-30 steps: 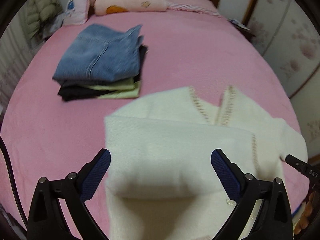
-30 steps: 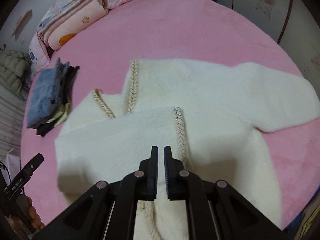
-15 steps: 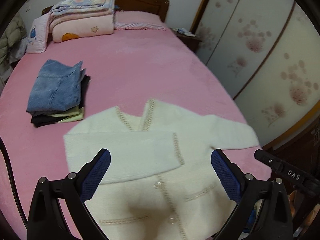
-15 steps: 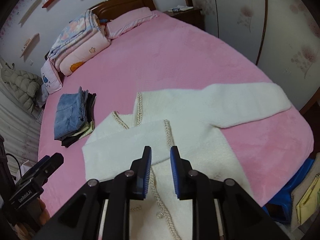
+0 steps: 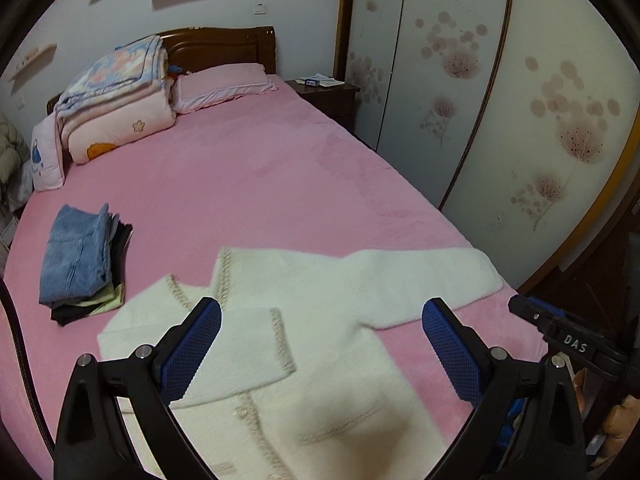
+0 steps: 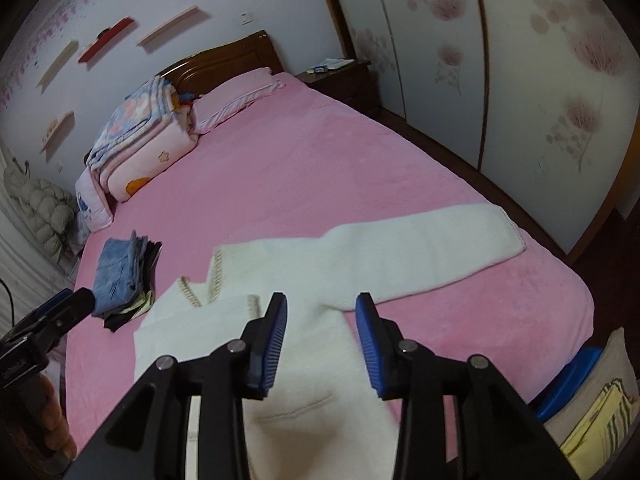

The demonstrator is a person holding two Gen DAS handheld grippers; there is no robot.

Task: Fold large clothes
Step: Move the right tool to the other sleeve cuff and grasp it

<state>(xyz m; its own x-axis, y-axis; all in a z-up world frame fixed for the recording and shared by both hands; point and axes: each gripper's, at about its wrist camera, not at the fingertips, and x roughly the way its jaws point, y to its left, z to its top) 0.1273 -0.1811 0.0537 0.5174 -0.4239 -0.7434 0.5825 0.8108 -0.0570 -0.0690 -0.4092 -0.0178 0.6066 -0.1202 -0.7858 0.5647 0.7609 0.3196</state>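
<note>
The white cardigan (image 5: 320, 344) lies lower centre on the pink bed (image 5: 280, 168) — 1 sleeve folded in, 1 still outstretched right. Left gripper (image 5: 320, 344) gapes empty; right gripper (image 6: 322, 344), jaws just opening, holds nothing.

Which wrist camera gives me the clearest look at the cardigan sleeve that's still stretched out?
The right wrist view: the outstretched sleeve of the white cardigan lies unobstructed, cuff included, beyond the fingers. The left wrist view also shows the sleeve, but a blue-padded finger stands before its lower edge.

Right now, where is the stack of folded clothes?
In both views, the stack of folded clothes lies on the pink bed, left of the white cardigan.
</note>
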